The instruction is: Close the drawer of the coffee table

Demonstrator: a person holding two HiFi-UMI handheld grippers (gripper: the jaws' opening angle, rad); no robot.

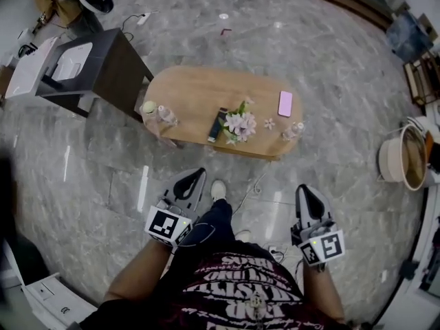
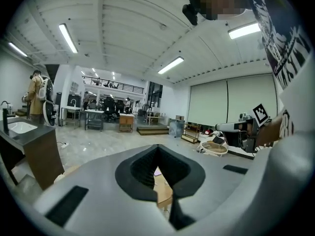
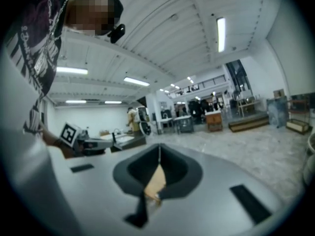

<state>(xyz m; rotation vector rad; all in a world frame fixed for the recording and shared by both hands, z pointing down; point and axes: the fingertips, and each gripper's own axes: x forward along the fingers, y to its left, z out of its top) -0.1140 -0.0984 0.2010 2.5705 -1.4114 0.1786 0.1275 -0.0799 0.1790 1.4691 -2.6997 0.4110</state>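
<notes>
Coffee table (image 1: 199, 91), oval, wood-topped, stood mid-floor ahead of both grippers; its drawer could not be made out from above.

Left to right: dark sink cabinet (image 1: 113, 64) stood just off the table's left end; pale cup (image 1: 149, 108) and clear bottle (image 1: 167, 115) sat at the left end; left gripper (image 1: 194, 177), jaws pressed together on nothing, was held short of the front edge, apart from it; black remote (image 1: 217, 124) and flower posy (image 1: 238, 124) lay by the front edge; pink phone (image 1: 285, 103) lay towards the right end; right gripper (image 1: 306, 192), jaws likewise together and empty; round basket (image 1: 392, 160) stood well off to the right.
</notes>
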